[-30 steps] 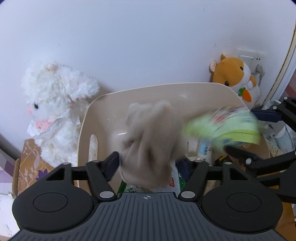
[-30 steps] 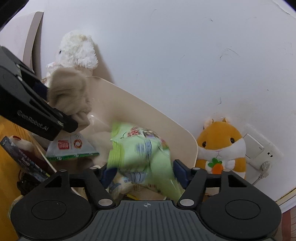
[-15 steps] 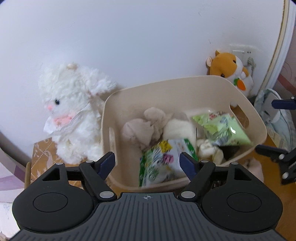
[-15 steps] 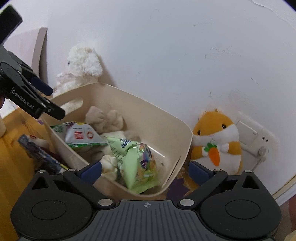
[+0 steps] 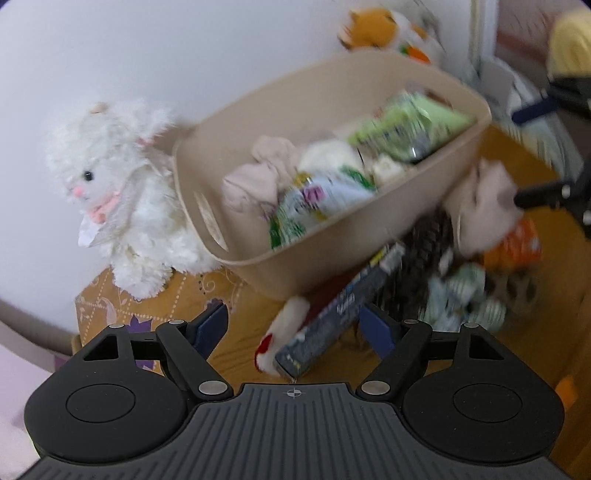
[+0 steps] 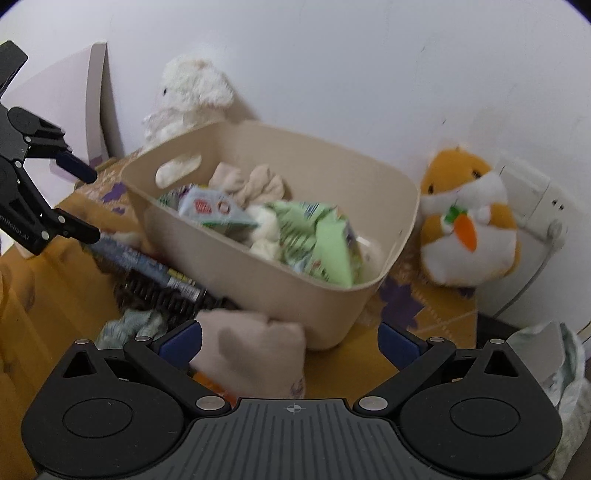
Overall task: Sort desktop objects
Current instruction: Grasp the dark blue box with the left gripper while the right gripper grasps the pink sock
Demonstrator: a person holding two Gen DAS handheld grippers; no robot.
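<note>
A beige bin [image 5: 325,254] [image 6: 280,284] stands on the wooden desk. It holds a beige cloth [image 5: 258,177] [image 6: 251,182], a green snack bag [image 5: 406,125] [image 6: 317,236] and a white-green packet [image 5: 317,206] [image 6: 210,208]. In front of the bin lie a dark long box [image 5: 340,310] [image 6: 144,264], a beige plush piece [image 5: 484,210] [image 6: 255,354], a striped cloth [image 5: 461,299] and an orange item [image 5: 513,243]. My left gripper [image 5: 295,326] is open and empty above the dark box. My right gripper [image 6: 290,339] is open and empty over the beige plush piece.
A white plush rabbit [image 5: 122,192] [image 6: 188,96] sits left of the bin against the wall. An orange hamster plush [image 6: 469,218] [image 5: 384,26] sits right of it by a wall socket [image 6: 535,199]. A white plastic bag [image 6: 554,362] lies at the right.
Both grippers have let go of their loads, the beige cloth and green bag, into the bin. They have pulled back and lowered toward the pile in front of the bin.
</note>
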